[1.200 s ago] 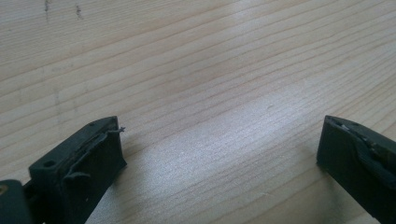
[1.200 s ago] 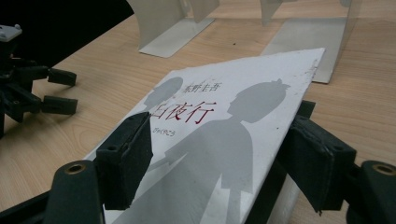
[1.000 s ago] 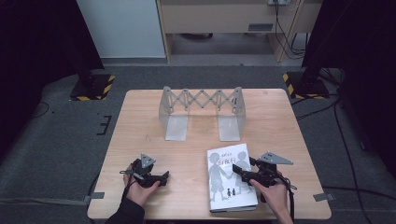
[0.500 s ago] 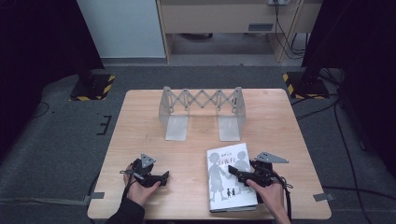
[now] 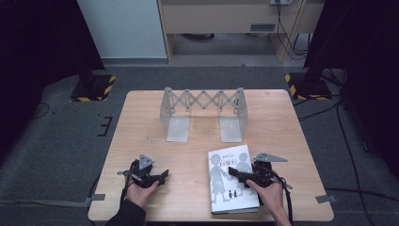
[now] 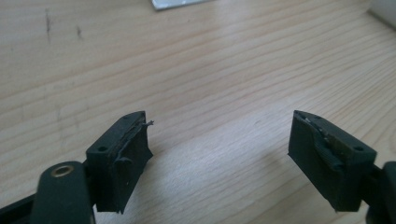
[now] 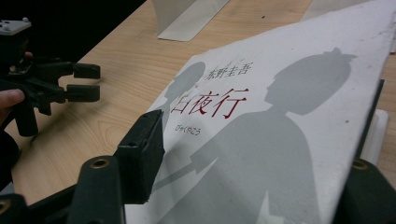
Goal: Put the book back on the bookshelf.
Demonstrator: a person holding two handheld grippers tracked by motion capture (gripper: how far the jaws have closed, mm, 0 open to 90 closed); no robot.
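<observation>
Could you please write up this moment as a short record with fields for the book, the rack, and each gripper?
book: white-covered book with grey silhouette figures, lying flat at the table's near right
rack: metal accordion book rack, standing empty at the table's far middle
right gripper: right gripper over the book, jaws just closing, one on the cover, the other at its right edge; grip not confirmed
left gripper: left gripper low over bare wood, jaws just closing, nothing between them

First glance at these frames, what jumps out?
The white book with grey silhouettes lies at the table's near right, and the right gripper has been closing its jaws around it. Behind stands a metal accordion bookstand. The left gripper hovers over bare wood with nothing between its jaws.
</observation>
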